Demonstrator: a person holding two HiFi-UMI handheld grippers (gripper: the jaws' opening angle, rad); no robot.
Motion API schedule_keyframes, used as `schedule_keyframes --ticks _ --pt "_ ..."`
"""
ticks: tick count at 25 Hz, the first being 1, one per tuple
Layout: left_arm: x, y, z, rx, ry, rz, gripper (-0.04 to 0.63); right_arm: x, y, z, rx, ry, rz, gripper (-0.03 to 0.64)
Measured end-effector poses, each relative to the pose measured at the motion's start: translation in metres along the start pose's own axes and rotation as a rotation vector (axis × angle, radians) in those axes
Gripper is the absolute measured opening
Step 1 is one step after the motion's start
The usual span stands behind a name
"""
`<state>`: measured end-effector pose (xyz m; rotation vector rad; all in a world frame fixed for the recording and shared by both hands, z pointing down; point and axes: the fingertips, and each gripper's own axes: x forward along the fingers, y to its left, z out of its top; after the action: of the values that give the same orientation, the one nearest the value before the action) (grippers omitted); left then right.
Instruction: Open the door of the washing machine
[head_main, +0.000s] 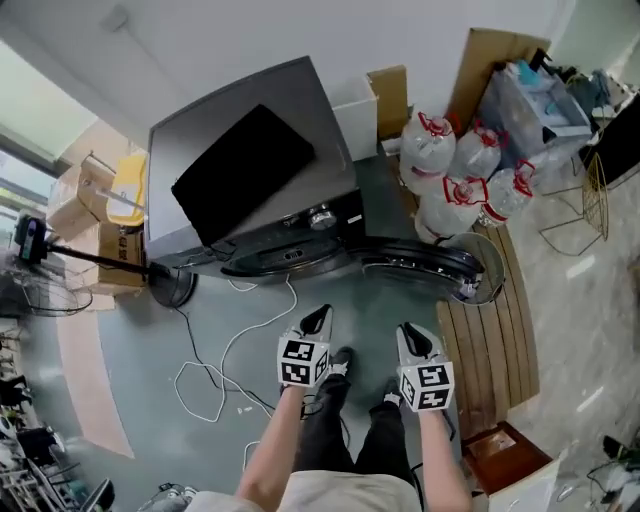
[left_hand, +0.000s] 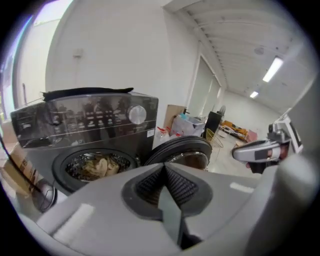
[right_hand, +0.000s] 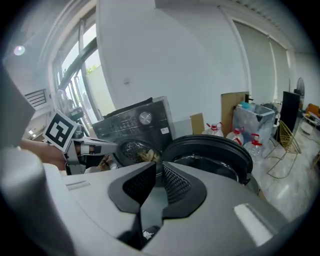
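The dark grey washing machine (head_main: 250, 170) stands ahead of me. Its round door (head_main: 420, 262) is swung open to the right, and the drum mouth (left_hand: 95, 165) shows laundry inside. My left gripper (head_main: 318, 318) and right gripper (head_main: 412, 335) hang side by side in front of the machine, apart from it and touching nothing. In the left gripper view the left gripper (left_hand: 164, 169) is shut, pads together and empty, with the door (left_hand: 180, 150) beyond. In the right gripper view the right gripper (right_hand: 159, 167) is shut to a thin slit with nothing in it, and the door (right_hand: 210, 152) lies just past it.
Several large water bottles (head_main: 465, 170) and a plastic box (head_main: 535, 105) stand right of the machine. A wooden slat board (head_main: 495, 340) lies on the floor by the door. A white cable (head_main: 215, 370) loops over the floor at left, near a round stand base (head_main: 170, 285).
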<state>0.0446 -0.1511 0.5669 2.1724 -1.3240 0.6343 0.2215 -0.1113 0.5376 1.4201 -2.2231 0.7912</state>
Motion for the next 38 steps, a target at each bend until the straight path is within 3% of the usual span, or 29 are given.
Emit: schedule_keyframes --ticks 10,17,23,28,38 --pt "-0.165 0.006 0.003 -0.177 -0.171 0.210 0.058 -0.042 0.086 0.030 -0.129 -0.012 0.189 0.040" --pt "-0.248 -0.013 -0.015 -0.260 -0.233 0.232 0.057 -0.081 0.145 0.016 -0.168 0.006 0.275 0.002" --pt "-0.271 -0.028 -0.024 -0.263 -0.257 0.254 0.057 -0.110 0.152 0.004 -0.236 -0.007 0.322 0.002" --pt "-0.276 -0.050 -0.034 -0.262 -0.263 0.274 0.057 -0.133 0.132 -0.012 -0.251 -0.013 0.312 0.002" --pt "-0.250 -0.091 -0.029 -0.197 -0.225 0.231 0.058 -0.156 0.095 -0.013 -0.234 -0.030 0.268 0.002"
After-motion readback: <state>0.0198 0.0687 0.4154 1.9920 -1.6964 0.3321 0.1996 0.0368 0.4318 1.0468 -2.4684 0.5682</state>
